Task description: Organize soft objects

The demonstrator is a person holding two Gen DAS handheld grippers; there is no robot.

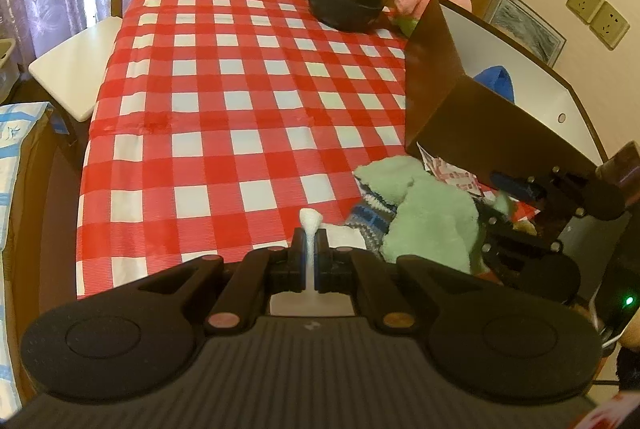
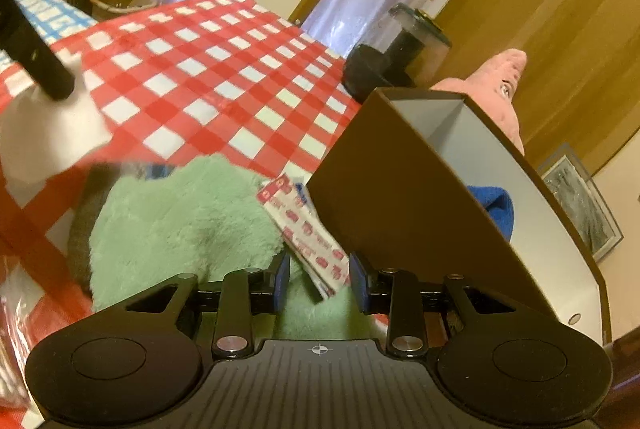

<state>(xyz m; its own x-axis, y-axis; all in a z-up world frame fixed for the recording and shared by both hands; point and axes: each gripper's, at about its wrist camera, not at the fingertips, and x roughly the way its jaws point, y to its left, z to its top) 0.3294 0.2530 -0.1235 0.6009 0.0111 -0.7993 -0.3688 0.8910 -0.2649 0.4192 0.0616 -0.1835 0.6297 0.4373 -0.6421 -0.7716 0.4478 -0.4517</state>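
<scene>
Checked cloth (image 1: 224,101) bare — box (image 1: 452,109) rightward

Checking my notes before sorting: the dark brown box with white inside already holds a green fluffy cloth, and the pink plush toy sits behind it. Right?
Not quite. The cloth inside the dark brown box is blue, as the right wrist view shows; the green fluffy cloth lies outside on the table. The pink plush toy does sit behind it.

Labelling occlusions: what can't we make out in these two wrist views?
- Blue cloth, left view: mostly behind the brown box wall.
- Knitted sock, left view: under the green plush.
- Right tongs, right view: grip on the patterned packet unclear.
</scene>
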